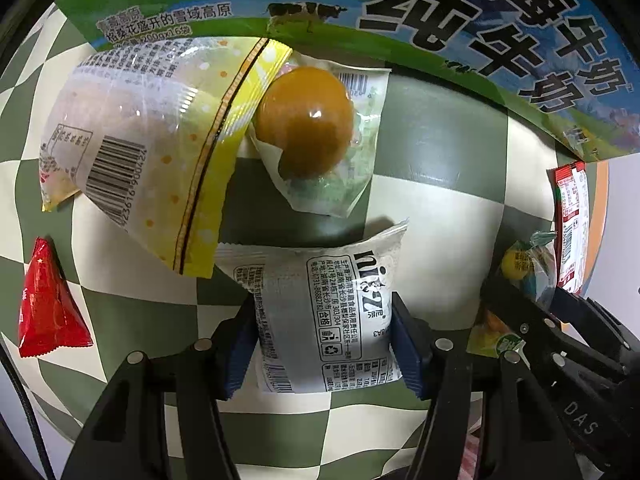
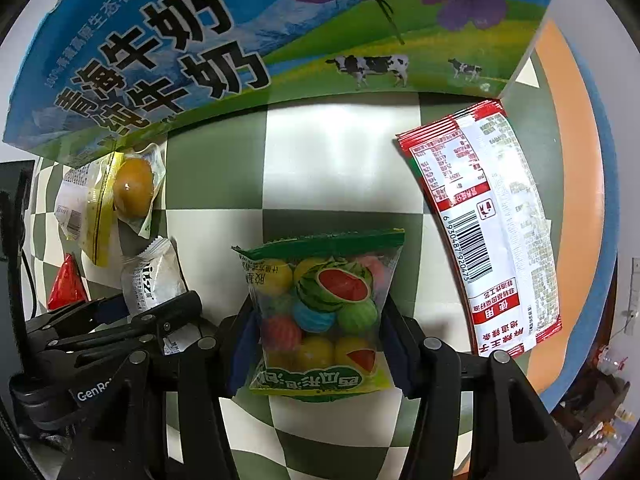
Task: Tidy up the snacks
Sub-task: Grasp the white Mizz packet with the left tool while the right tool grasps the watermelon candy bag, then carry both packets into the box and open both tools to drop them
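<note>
My left gripper [image 1: 324, 344] is shut on a grey-white snack packet [image 1: 326, 300], which also shows in the right wrist view [image 2: 154, 276]. My right gripper [image 2: 318, 348] is shut on a clear bag of watermelon gum balls [image 2: 320, 312], whose edge shows in the left wrist view [image 1: 520, 268]. A yellow-trimmed clear packet [image 1: 136, 152] and a packet with a round brown egg [image 1: 308, 128] lie just ahead of the left gripper. A red triangular packet [image 1: 48, 304] lies at left. A long red-and-white packet [image 2: 492, 232] lies to the right of the right gripper.
A large milk carton box [image 2: 240, 40] stands along the far side of the green-and-cream checkered cloth [image 2: 340, 160]; it also shows in the left wrist view [image 1: 480, 20]. An orange and blue table rim [image 2: 576, 160] runs at the right.
</note>
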The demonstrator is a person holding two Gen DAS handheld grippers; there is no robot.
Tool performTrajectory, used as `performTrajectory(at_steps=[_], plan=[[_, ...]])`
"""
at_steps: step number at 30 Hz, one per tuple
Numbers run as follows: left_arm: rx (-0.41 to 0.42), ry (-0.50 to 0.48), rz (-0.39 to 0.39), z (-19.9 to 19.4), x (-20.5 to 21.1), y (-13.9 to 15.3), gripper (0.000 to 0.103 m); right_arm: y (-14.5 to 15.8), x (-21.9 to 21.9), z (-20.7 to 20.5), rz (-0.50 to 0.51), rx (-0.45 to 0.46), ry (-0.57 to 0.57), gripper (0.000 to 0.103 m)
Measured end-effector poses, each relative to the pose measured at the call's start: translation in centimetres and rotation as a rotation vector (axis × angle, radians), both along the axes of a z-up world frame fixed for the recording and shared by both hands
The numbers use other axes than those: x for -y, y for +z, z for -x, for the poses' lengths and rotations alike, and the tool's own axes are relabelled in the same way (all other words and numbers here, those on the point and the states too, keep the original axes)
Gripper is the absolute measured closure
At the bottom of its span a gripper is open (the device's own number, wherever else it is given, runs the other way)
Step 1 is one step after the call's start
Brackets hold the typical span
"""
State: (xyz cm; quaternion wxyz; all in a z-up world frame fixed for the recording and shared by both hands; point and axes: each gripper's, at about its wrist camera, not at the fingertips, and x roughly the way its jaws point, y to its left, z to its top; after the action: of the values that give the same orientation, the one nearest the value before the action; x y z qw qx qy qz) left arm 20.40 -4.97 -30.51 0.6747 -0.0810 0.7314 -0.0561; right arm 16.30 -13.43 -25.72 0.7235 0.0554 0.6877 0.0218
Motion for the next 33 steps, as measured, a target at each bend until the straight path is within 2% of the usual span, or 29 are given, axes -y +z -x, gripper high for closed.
performTrajectory(at_steps=[3,5,8,9,14,17,20,24,26,29,33], plan=[[-0.002,-0.003,-0.004,-0.8,-2.1,1.7,0.044,-0.4,0.2,0.2,0.001,0.002,-0.001,0.045],[0.008,-0.005,-0.009,-0.8,-1.9,1.8,0.045,-0.4,0.7,0.7,0.001,0.004,-0.004,0.045],[0.044,-0.022,-0.041,-0.5,-0.9,2.4,0.051,-0.4,0.9,0.9,0.014,0.019,0.008,0.049],[0.058,-0.031,-0.049,-0.3,-0.6,2.8,0.054,0.0,0.8,1.1,0.020,0.029,0.014,0.050],[0.106,-0.075,-0.029,0.9,0.6,6.1,0.056,1.9,0.9,2.6,0.011,0.083,0.033,0.052],[0.156,-0.085,0.017,1.1,0.9,9.9,0.056,4.1,1.5,3.4,-0.023,0.122,0.025,0.052],[0.218,-0.090,0.084,0.3,1.6,14.6,0.056,7.8,2.5,3.8,-0.057,0.183,0.017,0.052],[0.325,-0.130,0.152,-2.8,3.5,21.6,0.056,13.4,4.1,2.7,-0.097,0.274,0.006,0.052],[0.344,-0.150,0.168,-5.0,4.3,23.3,0.056,16.0,4.5,1.3,-0.110,0.315,0.008,0.052],[0.326,-0.174,0.168,-9.2,5.2,24.0,0.055,19.0,4.8,-1.8,-0.095,0.374,0.018,0.052],[0.238,-0.181,0.138,-13.9,6.2,21.3,0.055,19.8,4.7,-6.8,-0.060,0.379,0.022,0.052]])
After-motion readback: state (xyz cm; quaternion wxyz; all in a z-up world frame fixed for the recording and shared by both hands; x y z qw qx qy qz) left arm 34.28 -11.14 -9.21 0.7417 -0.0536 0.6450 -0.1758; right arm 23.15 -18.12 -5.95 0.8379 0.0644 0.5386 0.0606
